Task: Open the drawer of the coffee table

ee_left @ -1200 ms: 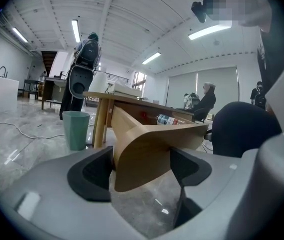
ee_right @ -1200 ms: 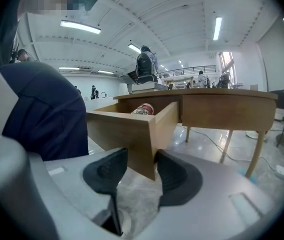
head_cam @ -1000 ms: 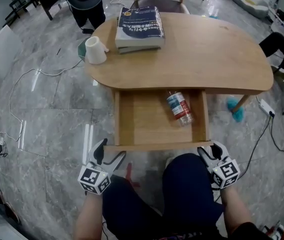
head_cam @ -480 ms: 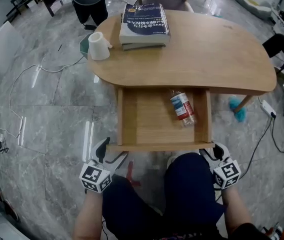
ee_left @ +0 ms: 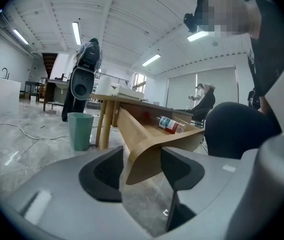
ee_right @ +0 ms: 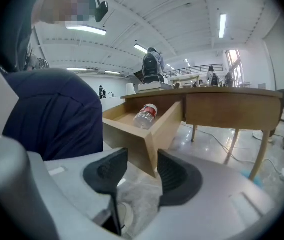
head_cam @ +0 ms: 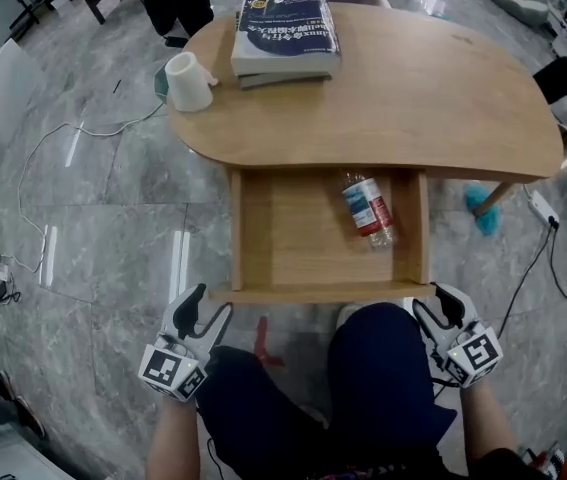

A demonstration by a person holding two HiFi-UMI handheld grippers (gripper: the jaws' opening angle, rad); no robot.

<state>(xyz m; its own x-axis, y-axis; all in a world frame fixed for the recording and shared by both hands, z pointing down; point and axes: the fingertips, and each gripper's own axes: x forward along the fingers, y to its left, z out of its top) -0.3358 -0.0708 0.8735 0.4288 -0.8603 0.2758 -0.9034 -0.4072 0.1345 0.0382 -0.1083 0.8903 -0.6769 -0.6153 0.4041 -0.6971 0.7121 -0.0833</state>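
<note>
- The light wooden drawer [head_cam: 318,291] is sticking far out from under the rounded, light wooden coffee table [head_cam: 413,98]. It is reaching towards the person's dark blue trouser legs [head_cam: 383,368].
- A clear plastic bottle with a red and white label [head_cam: 368,208] is lying on its side in the drawer, near the right wall.
- The grey left gripper [head_cam: 210,308] is hanging just beside the drawer's front left corner. Its fingers are closing. The corner is showing in the gap between them, but the pads are not pressing on it.
- The grey right gripper [head_cam: 435,303] is sitting just beside the front right corner. Its fingers are standing apart, with that corner in the gap, and they are not squeezing it.
- The pulling step is looking finished to me, because the drawer is wide open.
- The next move is probably taking both grippers away from the corners.
- That is calling for gentle hands, so nothing is bumping the drawer back in or tugging it right out of the table.
</note>
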